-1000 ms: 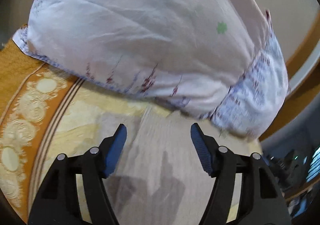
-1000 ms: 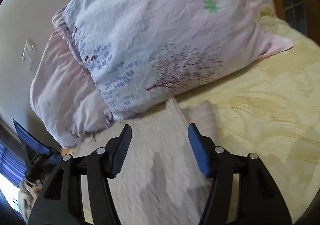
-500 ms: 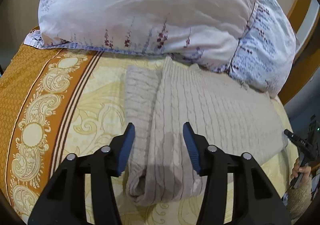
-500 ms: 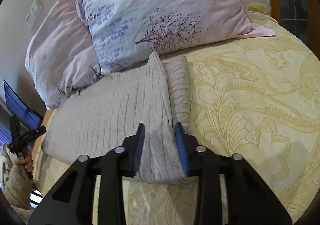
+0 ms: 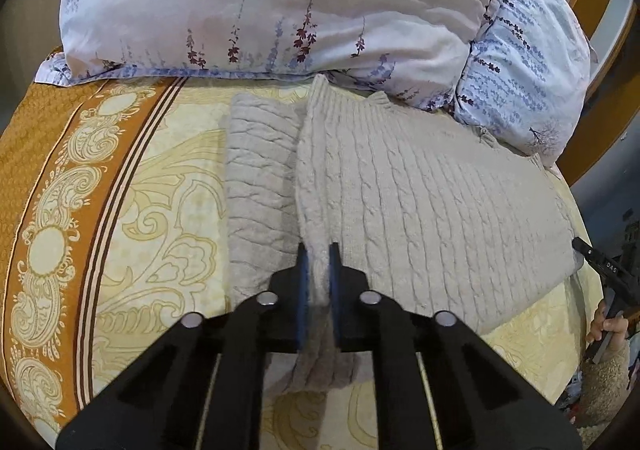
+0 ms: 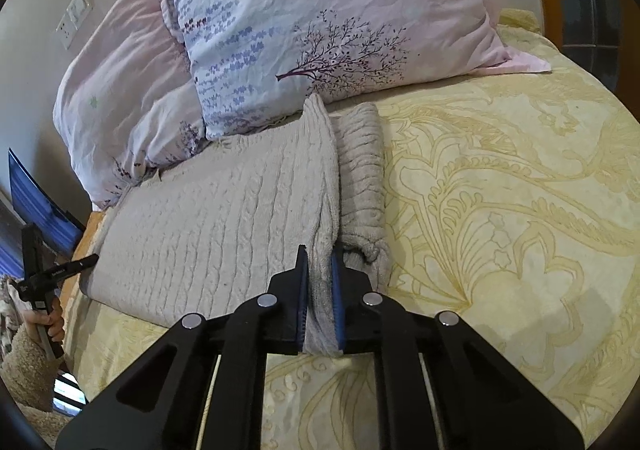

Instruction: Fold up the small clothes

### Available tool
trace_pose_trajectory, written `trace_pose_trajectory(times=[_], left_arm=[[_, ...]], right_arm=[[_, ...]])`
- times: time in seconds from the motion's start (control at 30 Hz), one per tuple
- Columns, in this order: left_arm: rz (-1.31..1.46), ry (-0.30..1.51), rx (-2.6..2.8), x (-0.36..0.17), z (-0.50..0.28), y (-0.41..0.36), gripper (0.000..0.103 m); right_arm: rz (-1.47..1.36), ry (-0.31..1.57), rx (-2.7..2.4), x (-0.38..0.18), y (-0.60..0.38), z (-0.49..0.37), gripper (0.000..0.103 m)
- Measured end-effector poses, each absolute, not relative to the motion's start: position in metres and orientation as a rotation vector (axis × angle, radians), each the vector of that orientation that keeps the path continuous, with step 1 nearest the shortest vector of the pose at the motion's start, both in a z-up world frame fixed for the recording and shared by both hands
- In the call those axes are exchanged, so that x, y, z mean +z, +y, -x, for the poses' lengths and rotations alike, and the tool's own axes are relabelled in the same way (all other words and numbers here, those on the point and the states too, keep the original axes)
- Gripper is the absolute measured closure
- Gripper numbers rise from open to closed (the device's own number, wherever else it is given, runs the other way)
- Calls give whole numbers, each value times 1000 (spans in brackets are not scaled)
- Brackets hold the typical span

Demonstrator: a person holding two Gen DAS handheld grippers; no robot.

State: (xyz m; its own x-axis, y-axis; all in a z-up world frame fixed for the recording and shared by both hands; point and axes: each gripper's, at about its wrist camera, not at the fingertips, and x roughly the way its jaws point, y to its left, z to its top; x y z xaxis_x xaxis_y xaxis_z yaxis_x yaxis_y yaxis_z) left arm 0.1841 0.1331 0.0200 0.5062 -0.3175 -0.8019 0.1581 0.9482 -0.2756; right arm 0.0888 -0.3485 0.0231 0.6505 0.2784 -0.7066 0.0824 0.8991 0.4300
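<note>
Yellow patterned bedding [image 5: 160, 210] carries the grey knit sweater [image 5: 420, 202], its far end touching the pillows [image 5: 280, 10]. Left gripper [image 5: 318, 270] and right gripper [image 6: 320, 270] each pinch a near corner – jaws pressed onto knit. Lifting both evenly should keep the hem straight. Each flank fold runs near-to-far toward the pillows.

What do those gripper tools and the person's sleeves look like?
Each gripper, the left gripper and the right gripper, is a black plastic frame with cut-out slots, silver round bolt heads and two flat fingers faced with blue ribbed pads. No cables show. A fluffy cream fleece sleeve is visible at the edge.
</note>
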Motion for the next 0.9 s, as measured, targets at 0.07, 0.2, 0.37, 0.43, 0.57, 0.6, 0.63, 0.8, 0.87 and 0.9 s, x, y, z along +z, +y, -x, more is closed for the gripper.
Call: trace_pose_trajectory(times=[0.07, 0.2, 0.37, 0.43, 0.57, 0.6, 0.63, 0.8, 0.87, 0.9], left_arm=[[177, 1002, -295, 22, -182, 135, 95], [172, 1001, -303, 23, -178, 139, 96], [208, 998, -300, 20, -179, 143, 93], [233, 987, -304, 22, -177, 146, 87], [253, 920, -294, 39, -169, 151, 70], [251, 902, -298, 44, -167, 150, 66], [243, 888, -304, 48, -166, 147, 63], [138, 877, -353, 58, -169, 107, 52], [111, 890, -358, 53, -170, 97, 51], [101, 897, -359, 51, -171, 93, 49]], right_arm=[[-470, 862, 110, 24, -350, -83, 93], [-473, 877, 92, 23, -350, -78, 93], [-424, 917, 28, 17, -345, -86, 91], [-427, 902, 7, 22, -345, -88, 83], [-389, 827, -42, 42, -341, -91, 58], [-383, 818, -18, 46, -337, -94, 58], [-368, 818, 18, 50, -328, -101, 57], [-273, 867, 117, 50, -282, -132, 47], [-247, 889, 135, 45, -268, -142, 47], [-245, 901, 140, 43, -262, -148, 47]])
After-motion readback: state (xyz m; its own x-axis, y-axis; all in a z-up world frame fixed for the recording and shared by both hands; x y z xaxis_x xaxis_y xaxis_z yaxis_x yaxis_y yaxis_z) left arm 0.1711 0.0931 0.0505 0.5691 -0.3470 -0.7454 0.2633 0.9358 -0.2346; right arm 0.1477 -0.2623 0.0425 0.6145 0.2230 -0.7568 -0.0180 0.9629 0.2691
